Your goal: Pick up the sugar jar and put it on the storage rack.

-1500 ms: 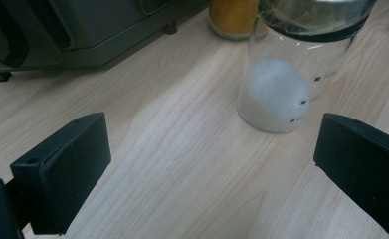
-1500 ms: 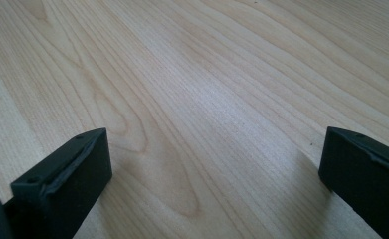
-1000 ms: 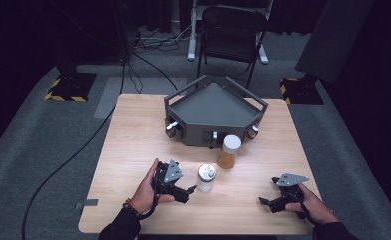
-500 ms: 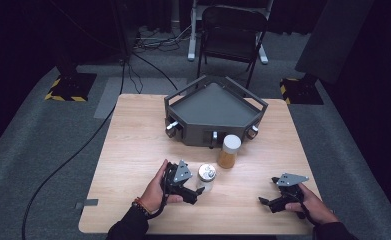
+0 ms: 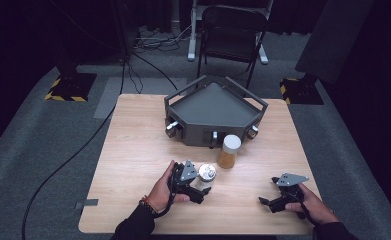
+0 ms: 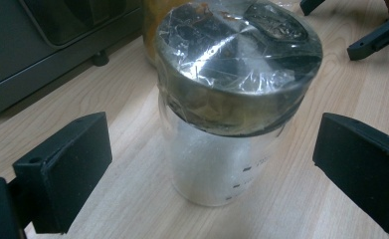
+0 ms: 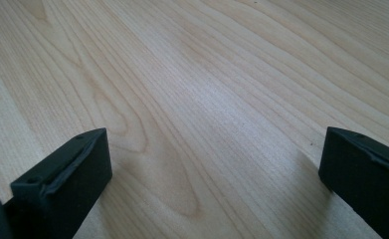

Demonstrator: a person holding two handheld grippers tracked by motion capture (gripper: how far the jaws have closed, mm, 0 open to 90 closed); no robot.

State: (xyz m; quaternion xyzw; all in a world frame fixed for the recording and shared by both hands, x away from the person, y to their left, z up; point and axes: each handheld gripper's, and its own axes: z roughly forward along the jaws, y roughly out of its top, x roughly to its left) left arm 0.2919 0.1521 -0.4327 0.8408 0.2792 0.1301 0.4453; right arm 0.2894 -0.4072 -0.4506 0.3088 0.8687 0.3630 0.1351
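Silver-lidded clear jar (image 6: 232, 114) stands upright on the bench (image 5: 133, 150), near the middle of its front half, between the wide-open jaws of your left gripper (image 5: 199, 184). In the left gripper view the two black jaws flank the jar's body with bare wood showing on each side, so neither pad touches the glass; the lid is covered with crinkled film. Your left hand (image 5: 164, 190) holds that gripper low over the bench. Just behind and to the right of the jar stands a white-lidded jar of amber contents (image 5: 229, 151), and behind that sits a dark grey three-cornered tray (image 5: 215, 106) toward the far edge. Your right gripper (image 5: 269, 202) rests near the front right corner of the bench, well apart from both jars, with your right hand (image 5: 313, 204) around it; its jaws are spread wide over bare wood and hold nothing.
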